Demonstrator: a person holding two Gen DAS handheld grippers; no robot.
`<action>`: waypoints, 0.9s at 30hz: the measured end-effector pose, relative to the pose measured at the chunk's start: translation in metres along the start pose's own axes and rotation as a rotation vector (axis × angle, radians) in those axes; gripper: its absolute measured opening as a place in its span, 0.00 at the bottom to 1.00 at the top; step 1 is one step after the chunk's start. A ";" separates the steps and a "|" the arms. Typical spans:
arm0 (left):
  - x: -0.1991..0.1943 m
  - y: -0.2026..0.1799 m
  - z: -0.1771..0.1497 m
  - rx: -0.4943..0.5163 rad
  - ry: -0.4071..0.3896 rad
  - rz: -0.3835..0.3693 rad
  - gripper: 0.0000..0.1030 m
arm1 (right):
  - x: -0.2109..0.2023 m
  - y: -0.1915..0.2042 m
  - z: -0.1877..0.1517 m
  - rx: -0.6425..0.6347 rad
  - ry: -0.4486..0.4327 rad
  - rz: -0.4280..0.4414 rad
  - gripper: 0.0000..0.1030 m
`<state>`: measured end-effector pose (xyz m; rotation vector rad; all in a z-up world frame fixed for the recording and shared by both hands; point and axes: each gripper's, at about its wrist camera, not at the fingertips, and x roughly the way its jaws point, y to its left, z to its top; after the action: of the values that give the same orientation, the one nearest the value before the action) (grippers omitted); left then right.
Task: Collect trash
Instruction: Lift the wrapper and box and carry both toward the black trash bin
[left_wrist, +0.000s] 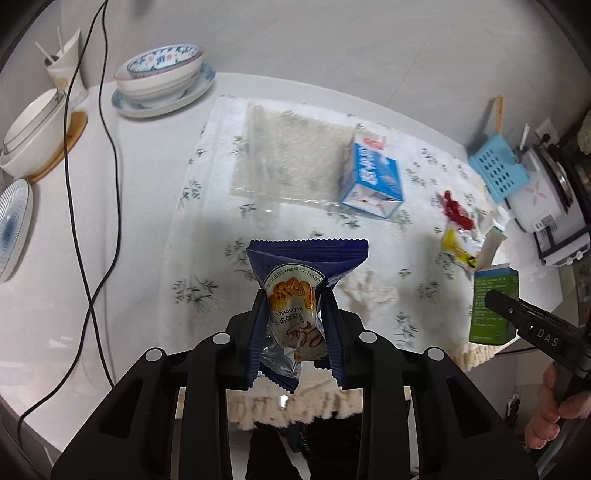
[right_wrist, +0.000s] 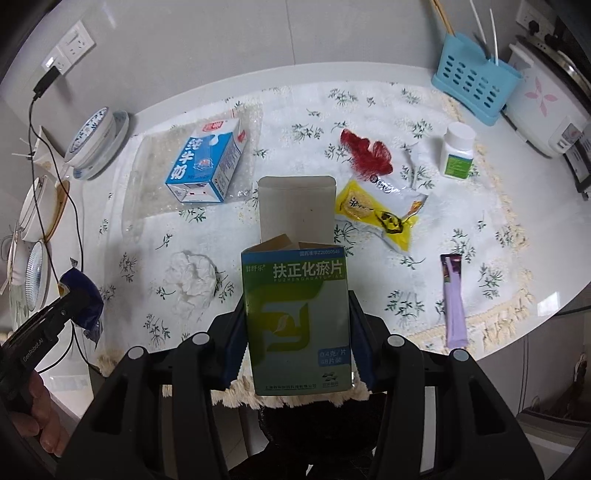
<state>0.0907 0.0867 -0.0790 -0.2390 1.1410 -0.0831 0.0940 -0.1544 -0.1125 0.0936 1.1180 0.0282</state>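
Observation:
My left gripper (left_wrist: 292, 314) is shut on a dark blue cookie wrapper (left_wrist: 299, 273), held above the flowered cloth (left_wrist: 207, 206); the same wrapper (right_wrist: 83, 295) shows at the left of the right wrist view. My right gripper (right_wrist: 297, 325) is shut on a green and white medicine box (right_wrist: 297, 317) with its top flap open, also lifted over the cloth; the medicine box (left_wrist: 493, 306) appears at the right in the left wrist view. On the cloth lie a blue milk carton (right_wrist: 205, 162), a crumpled tissue (right_wrist: 192, 277), red netting (right_wrist: 367, 153), a yellow packet (right_wrist: 376, 212), a purple sachet (right_wrist: 454, 299) and a clear plastic bag (left_wrist: 291, 158).
A white pill bottle (right_wrist: 457, 149), a blue cutlery basket (right_wrist: 474, 86) and a rice cooker (right_wrist: 543, 107) stand at the back right. Stacked bowls and plates (left_wrist: 162, 77) and a black cable (left_wrist: 107, 155) occupy the left of the white table. The table's front edge is close below both grippers.

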 end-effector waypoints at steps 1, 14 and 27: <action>-0.003 -0.006 -0.002 0.007 -0.005 -0.005 0.28 | -0.005 -0.002 -0.001 -0.007 -0.007 0.007 0.45; -0.038 -0.075 -0.044 0.017 -0.052 -0.033 0.28 | -0.057 -0.038 -0.031 -0.083 -0.107 0.030 0.45; -0.052 -0.120 -0.105 0.021 -0.060 -0.061 0.28 | -0.082 -0.089 -0.082 -0.117 -0.165 0.030 0.45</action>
<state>-0.0190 -0.0358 -0.0464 -0.2565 1.0729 -0.1408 -0.0178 -0.2441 -0.0831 0.0078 0.9484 0.1104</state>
